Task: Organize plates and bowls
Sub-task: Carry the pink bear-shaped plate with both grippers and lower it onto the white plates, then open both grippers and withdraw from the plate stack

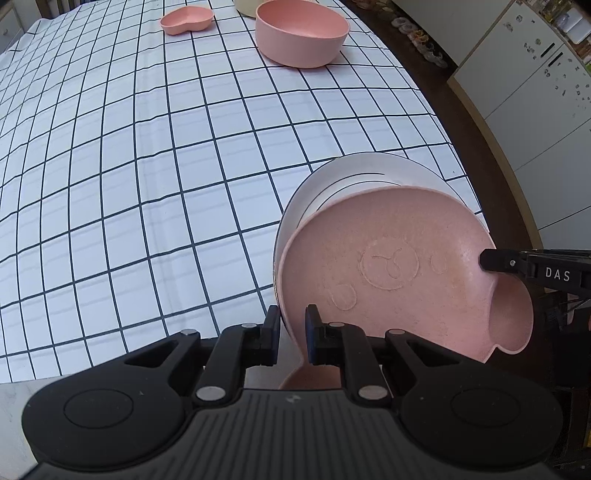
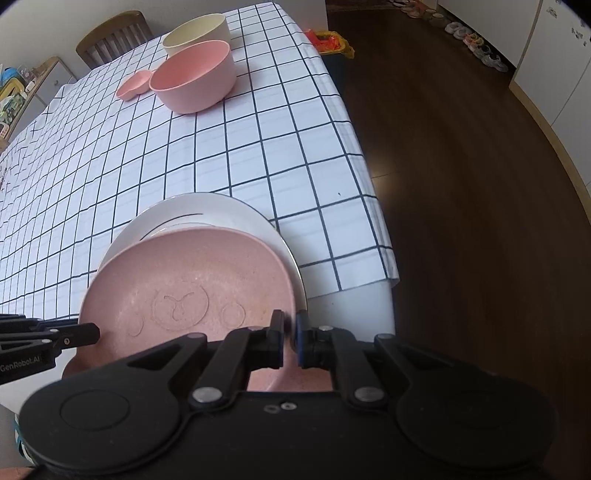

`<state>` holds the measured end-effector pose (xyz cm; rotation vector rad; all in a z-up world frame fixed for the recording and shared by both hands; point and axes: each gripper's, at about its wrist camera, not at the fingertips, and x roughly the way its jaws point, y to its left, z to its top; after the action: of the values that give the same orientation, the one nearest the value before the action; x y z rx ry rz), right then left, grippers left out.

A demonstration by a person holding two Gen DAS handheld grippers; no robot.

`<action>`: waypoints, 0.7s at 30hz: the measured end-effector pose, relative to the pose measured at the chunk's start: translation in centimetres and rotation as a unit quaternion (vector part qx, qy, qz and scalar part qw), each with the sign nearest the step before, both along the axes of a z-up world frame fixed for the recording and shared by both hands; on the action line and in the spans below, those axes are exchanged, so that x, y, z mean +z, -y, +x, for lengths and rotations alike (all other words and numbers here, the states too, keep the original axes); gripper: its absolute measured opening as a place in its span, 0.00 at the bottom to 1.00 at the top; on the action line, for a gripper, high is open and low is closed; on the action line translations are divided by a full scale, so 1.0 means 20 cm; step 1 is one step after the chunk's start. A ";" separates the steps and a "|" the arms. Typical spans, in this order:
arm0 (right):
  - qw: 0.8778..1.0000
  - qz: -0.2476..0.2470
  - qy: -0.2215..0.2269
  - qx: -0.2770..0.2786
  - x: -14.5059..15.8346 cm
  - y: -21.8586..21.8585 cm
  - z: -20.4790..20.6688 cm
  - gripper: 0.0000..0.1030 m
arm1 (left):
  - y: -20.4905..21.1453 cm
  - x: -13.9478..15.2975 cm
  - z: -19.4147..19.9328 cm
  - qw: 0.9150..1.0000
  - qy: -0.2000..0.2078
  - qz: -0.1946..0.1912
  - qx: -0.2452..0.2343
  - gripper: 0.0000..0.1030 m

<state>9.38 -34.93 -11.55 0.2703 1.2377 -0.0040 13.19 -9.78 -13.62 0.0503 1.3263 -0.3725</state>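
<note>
Grippers, left (image 1: 291,325) and right (image 2: 290,332), are each pinching opposite rims of pink plate (image 1: 388,273); probably light, stiff, slippery.

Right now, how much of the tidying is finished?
Barely begun. The pink plate lies on the white plate, gripped at its rim by the left tool and right tool. Left to sort: pink bowl, cream bowl and small pink dish, loose at the far end.
</note>
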 end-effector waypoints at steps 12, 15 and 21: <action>0.998 -0.033 0.039 0.040 0.08 -0.06 -0.01 0.26 | -0.03 0.04 -0.02 1.000 0.024 0.005 0.002 0.13; 0.996 -0.042 0.055 0.054 0.12 -0.10 -0.03 0.34 | -0.03 0.07 -0.05 0.999 0.040 0.009 -0.001 0.14; 0.994 -0.034 0.079 0.067 0.19 -0.15 -0.06 0.48 | -0.05 0.16 -0.08 0.998 0.069 -0.008 0.003 0.22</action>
<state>8.16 -31.95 -7.72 0.1247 1.0938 0.0901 11.52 -8.84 -10.52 0.0580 1.1867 -0.3670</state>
